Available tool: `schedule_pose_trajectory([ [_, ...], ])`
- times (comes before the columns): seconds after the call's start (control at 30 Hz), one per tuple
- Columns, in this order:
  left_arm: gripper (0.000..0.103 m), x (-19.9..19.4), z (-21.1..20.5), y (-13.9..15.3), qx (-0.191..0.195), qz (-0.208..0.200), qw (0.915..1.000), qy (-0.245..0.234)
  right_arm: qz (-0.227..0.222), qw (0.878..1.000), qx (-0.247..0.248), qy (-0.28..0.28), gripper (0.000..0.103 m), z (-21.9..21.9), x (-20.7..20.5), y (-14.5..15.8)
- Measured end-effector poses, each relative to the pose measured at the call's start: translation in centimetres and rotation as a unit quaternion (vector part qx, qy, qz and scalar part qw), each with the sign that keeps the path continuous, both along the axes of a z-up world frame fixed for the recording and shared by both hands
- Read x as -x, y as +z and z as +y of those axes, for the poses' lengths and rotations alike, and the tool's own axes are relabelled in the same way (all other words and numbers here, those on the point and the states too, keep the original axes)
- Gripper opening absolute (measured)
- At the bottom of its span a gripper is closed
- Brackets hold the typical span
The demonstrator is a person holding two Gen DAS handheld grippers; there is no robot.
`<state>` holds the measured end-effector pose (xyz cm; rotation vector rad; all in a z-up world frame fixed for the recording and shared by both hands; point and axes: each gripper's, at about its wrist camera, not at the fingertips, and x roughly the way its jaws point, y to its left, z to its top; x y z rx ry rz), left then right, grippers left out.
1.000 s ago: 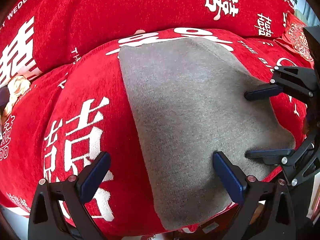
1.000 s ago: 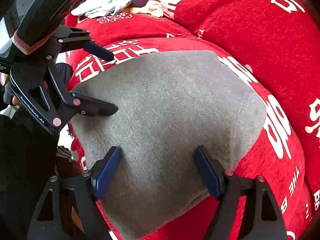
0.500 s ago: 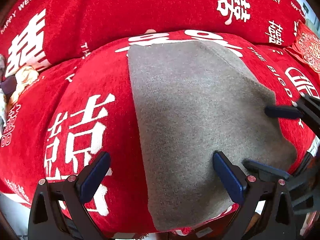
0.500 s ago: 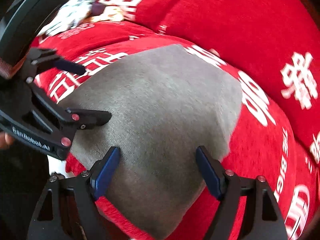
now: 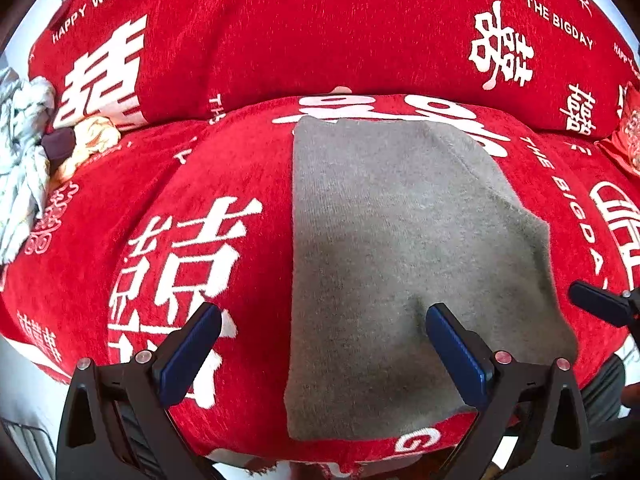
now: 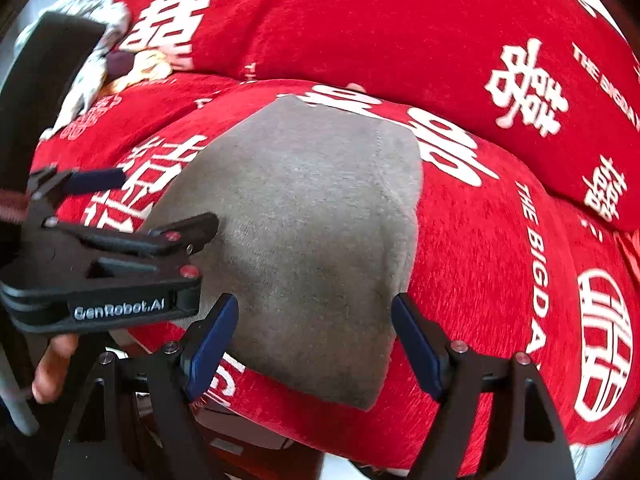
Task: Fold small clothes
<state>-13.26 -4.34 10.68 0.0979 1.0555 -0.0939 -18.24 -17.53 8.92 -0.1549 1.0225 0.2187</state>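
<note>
A folded grey knit garment (image 5: 400, 248) lies flat on a red sofa seat cushion (image 5: 192, 208) printed with white characters. It also shows in the right wrist view (image 6: 304, 232). My left gripper (image 5: 320, 344) is open and empty above the garment's near left part; it also shows in the right wrist view (image 6: 160, 200), at the garment's left edge. My right gripper (image 6: 312, 340) is open and empty over the garment's near edge. One of its fingertips (image 5: 596, 304) shows at the right edge of the left wrist view.
The red sofa backrest (image 5: 320, 32) rises behind the seat. A heap of crumpled light clothes (image 5: 28, 152) lies at the far left of the sofa; it also shows in the right wrist view (image 6: 100, 60). The seat's front edge (image 5: 360, 452) is just below the grippers.
Both grippers have drawn back and apart from the garment. The right gripper has slid out towards the right edge of the left wrist view. The garment lies unchanged.
</note>
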Motion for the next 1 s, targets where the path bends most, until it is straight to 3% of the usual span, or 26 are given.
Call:
schedule_pose_trajectory([
  [0.33, 0.103, 1.1, 0.2, 0.7, 0.001, 0.0, 0.9999, 0.012, 0.007, 0.998, -0.018, -0.056, 0.081, -0.8, 0.4, -0.1],
  [0.7, 0.103, 2.5, 0.2, 1.7, 0.016, 0.004, 0.9998, 0.012, -0.012, 0.998, -0.013, -0.054, 0.081, -0.2, 1.7, 1.0],
  [1.0, 0.103, 3.5, 0.2, 2.5, -0.003, -0.014, 0.9997, 0.022, -0.012, 0.998, -0.01, -0.057, 0.081, 0.0, 2.4, 1.1],
])
